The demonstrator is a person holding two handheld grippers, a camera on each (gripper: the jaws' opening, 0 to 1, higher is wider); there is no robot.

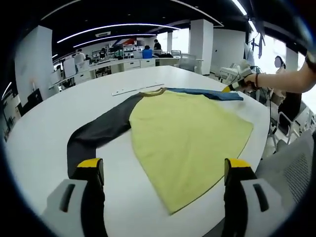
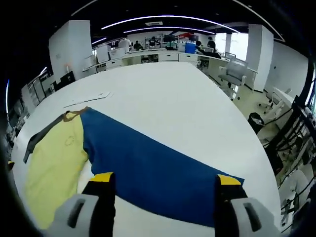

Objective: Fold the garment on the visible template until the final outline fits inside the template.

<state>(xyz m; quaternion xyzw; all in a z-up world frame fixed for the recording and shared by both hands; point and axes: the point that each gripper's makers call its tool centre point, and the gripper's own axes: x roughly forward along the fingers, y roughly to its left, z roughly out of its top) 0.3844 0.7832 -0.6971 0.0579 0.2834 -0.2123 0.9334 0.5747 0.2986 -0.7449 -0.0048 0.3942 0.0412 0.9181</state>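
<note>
My left gripper (image 1: 163, 173) hovered wide open at the table's (image 1: 44, 133) near edge, holding nothing. The shirt (image 1: 187, 133) lay flat across the table. My right gripper (image 2: 165, 185) hung open over its blue sleeve (image 2: 148, 173).

Yellow shirt (image 1: 190, 136) flat on white table (image 1: 44, 133)
</note>
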